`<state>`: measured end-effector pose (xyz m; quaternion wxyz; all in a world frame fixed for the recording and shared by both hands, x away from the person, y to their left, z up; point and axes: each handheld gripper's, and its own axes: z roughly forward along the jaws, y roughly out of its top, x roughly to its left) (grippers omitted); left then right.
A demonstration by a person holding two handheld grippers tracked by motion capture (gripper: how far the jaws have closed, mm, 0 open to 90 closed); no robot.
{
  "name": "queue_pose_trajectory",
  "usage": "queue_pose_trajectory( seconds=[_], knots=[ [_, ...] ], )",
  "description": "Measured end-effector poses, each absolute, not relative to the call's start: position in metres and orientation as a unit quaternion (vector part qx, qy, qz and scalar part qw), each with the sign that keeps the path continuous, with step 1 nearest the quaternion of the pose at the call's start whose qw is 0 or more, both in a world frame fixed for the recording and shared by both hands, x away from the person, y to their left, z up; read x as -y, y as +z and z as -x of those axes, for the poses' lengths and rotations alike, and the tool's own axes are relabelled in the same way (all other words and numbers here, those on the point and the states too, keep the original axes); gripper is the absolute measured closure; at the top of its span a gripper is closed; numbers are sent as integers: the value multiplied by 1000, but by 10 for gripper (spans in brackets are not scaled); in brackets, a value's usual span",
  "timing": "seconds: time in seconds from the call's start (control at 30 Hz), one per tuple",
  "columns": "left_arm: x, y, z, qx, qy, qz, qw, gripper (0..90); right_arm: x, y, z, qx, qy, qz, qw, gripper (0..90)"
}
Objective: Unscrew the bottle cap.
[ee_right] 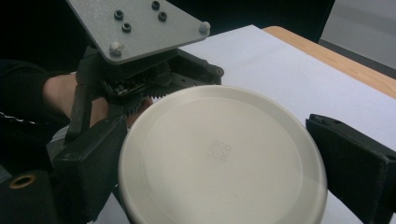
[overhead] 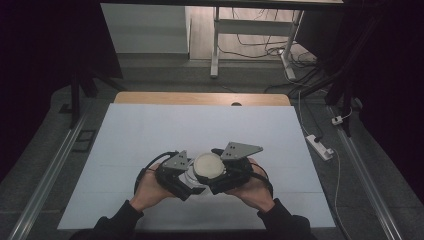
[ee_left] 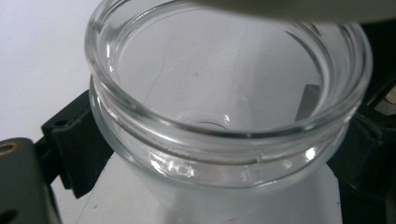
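You have both grippers meeting over the near middle of the white sheet (overhead: 200,130) that covers the table. Take the glass jar (ee_left: 224,126) as your landmark. Your left gripper (overhead: 192,187) has it clamped: in the left gripper view its black jaws press against the jar's sides just under the threaded neck, one on each side, and you look straight into the open mouth. The jar is clear and nothing shows inside it.

Right above the jar's mouth sits the round white lid (ee_right: 222,156). Your right gripper (overhead: 220,182) grips it by the rim — in the right gripper view one black jaw touches the lid's edge on each side, and the lid's flat top faces the camera, slightly tilted. In the left gripper view the lid's pale edge crosses the far rim of the jar; whether lid and rim touch there, you cannot tell.

In the high view the lid (overhead: 208,167) lies between the two grey plates of your grippers, with the jar hidden mostly beneath it — your hands close on either side.
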<state>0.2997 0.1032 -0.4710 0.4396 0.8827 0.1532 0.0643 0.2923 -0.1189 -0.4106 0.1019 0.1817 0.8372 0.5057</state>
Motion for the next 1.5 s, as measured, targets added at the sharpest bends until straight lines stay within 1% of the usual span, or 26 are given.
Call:
queue_pose_trajectory(
  seconds=[0.47,0.8,1.5],
  knots=[
    [-117,-472,-307,-186,75,-874,443,73,128,-409,-296,-834,502,-198,115,76],
    [-122,-470,-309,-195,82,-871,444,73,135,-413,-302,-832,498,-212,124,76],
    [-138,-469,-325,-237,103,-858,444,73,137,-422,-297,-836,491,-211,121,77]
  ],
)
